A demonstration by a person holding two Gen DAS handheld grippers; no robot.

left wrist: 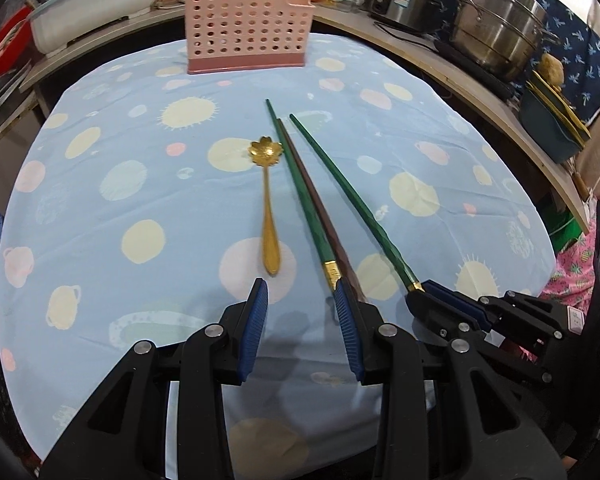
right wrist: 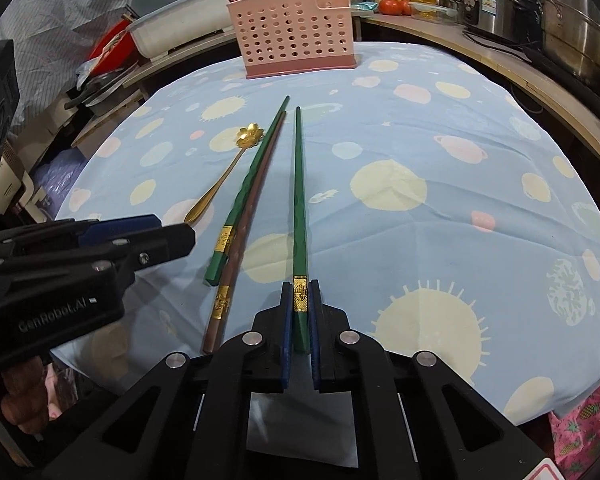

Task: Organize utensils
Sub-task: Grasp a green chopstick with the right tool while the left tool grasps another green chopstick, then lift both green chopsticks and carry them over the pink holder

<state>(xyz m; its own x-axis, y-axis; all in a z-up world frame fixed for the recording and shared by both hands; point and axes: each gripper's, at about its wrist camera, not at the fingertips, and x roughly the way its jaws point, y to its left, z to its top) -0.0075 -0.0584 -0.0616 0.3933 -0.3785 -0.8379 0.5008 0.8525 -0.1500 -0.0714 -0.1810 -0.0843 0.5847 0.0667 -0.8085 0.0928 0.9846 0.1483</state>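
Right gripper (right wrist: 300,300) is clamped on the green chopstick (right wrist: 299,184).
It points to 12 o'clock, at the pink holder (right wrist: 296,36); left gripper (left wrist: 300,308) is open, empty.

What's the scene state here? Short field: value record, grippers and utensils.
left gripper: open, empty, near the gold flower-bowl spoon's handle
right gripper: shut on a green chopstick with gold band
gold flower-bowl spoon: flat on the cloth
second green chopstick: on the cloth, beside a brown chopstick
pink perforated plastic utensil holder: upright at the far edge
blue planet-print tablecloth: covers the table
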